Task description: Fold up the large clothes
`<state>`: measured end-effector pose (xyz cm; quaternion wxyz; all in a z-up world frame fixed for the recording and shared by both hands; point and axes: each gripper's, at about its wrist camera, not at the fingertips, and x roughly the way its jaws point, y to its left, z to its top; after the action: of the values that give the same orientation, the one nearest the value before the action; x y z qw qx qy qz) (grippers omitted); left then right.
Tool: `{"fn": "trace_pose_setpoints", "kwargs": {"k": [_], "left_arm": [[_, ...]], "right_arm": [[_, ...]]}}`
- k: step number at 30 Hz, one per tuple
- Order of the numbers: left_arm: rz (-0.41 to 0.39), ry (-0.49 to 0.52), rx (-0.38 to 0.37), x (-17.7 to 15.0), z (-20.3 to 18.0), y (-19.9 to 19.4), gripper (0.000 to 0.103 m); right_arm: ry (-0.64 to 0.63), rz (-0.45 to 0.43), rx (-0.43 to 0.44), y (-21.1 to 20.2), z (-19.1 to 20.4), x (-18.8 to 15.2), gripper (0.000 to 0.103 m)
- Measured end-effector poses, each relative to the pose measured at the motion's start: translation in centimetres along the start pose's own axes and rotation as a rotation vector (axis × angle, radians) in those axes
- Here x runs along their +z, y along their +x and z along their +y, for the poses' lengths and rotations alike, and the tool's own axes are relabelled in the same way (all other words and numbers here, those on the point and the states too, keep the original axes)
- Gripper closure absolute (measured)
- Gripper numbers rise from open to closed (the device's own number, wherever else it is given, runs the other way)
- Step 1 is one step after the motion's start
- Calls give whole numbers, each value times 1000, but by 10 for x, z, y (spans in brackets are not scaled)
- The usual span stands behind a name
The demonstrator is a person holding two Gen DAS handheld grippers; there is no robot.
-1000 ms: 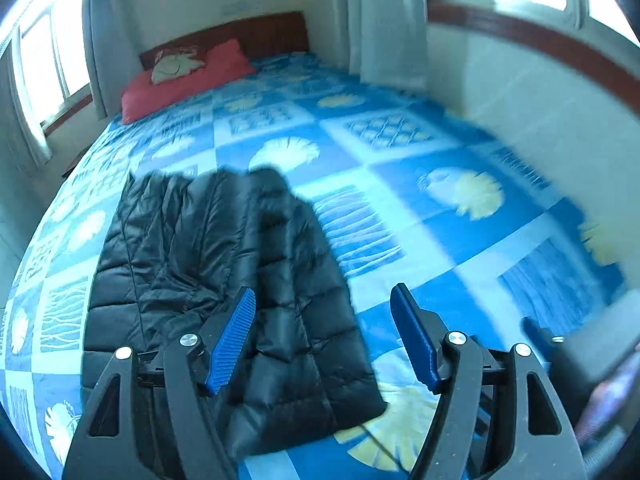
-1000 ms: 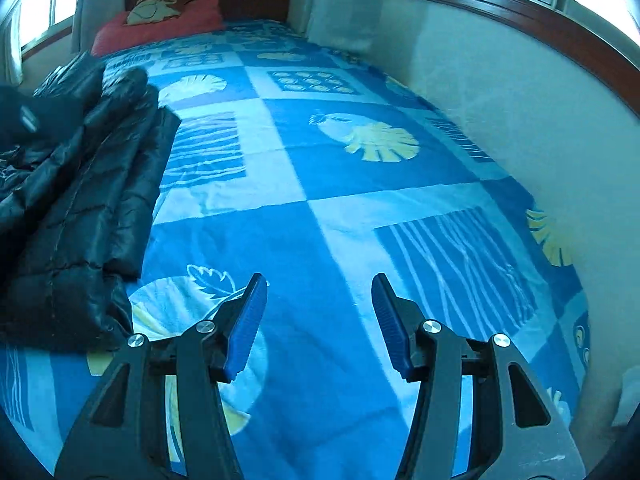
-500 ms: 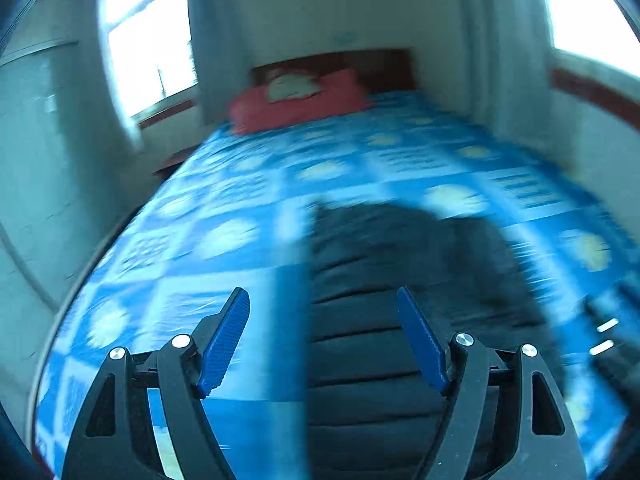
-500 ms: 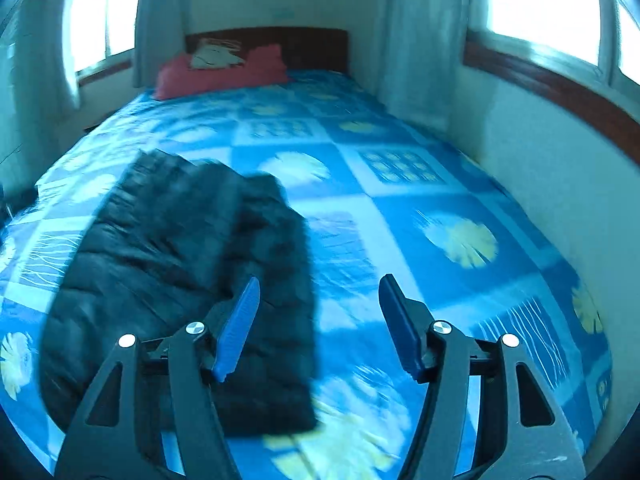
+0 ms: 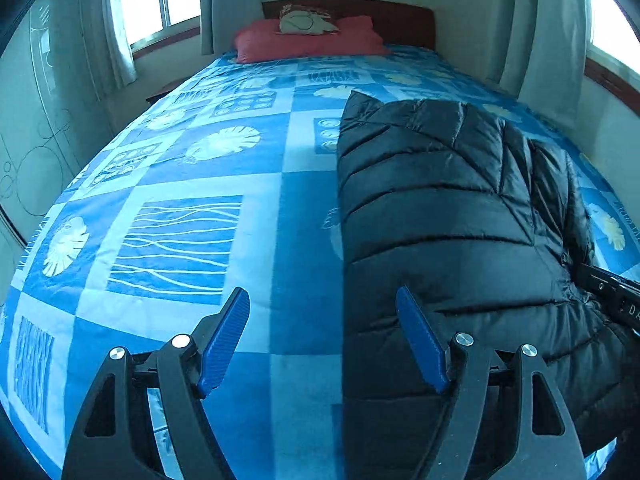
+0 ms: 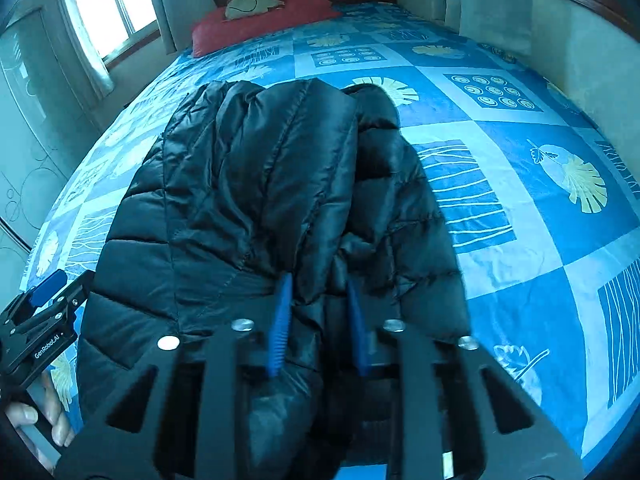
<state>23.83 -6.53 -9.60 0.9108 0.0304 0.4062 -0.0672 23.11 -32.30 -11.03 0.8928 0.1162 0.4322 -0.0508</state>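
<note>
A black puffer jacket lies folded lengthwise on the blue patterned bed cover. My left gripper hangs open over the jacket's near left edge: its right finger is above the jacket, its left finger above bare cover, and nothing is held. In the right wrist view the jacket fills the middle. My right gripper is low over its near end, jaws closing, with a bunched fold of jacket fabric pinched between the blue pads. The left gripper shows at the lower left.
A red pillow with a pale cushion lies against the wooden headboard. A wall runs along the bed's right side, with curtained windows on both sides. A person's hand holds the left tool. Bare cover stretches right of the jacket.
The left gripper has swung to the jacket's left edge. The right gripper moved from bare cover to over the jacket and dropped to its near end, and its jaws went from wide to narrow around fabric.
</note>
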Motion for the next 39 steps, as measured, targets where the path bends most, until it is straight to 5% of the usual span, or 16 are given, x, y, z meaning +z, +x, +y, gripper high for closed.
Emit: {"fn": "trace_pose_setpoints", "kwargs": {"k": [3, 8, 16, 20, 22, 28, 30, 31, 33, 39], "left_arm": [[-4, 3, -42, 1, -11, 2, 28], [56, 61, 13, -9, -39, 25, 30], [49, 37, 21, -19, -45, 40, 30], [10, 60, 43, -18, -46, 24, 31], [-2, 68, 56, -17, -46, 13, 31], [-26, -1, 17, -15, -32, -26, 31], [-42, 6, 11, -19, -32, -36, 30], [-41, 12, 12, -21, -34, -37, 30], [-20, 17, 9, -28, -35, -34, 30], [62, 38, -24, -45, -43, -1, 27]], "right_arm": [[5, 3, -32, 2, -15, -1, 83], [-119, 0, -157, 27, -8, -17, 83], [-96, 3, -148, 36, -12, -24, 82], [-83, -16, -150, 22, -10, -20, 75], [-100, -38, -192, 7, -5, -19, 59], [-124, -163, -208, -60, 20, -30, 58], [-148, -185, -173, -74, 34, -40, 63], [-157, -179, -163, -74, 36, -41, 75], [-180, -142, -143, -68, 46, -56, 85], [-177, -66, -179, -7, 27, -78, 87]]}}
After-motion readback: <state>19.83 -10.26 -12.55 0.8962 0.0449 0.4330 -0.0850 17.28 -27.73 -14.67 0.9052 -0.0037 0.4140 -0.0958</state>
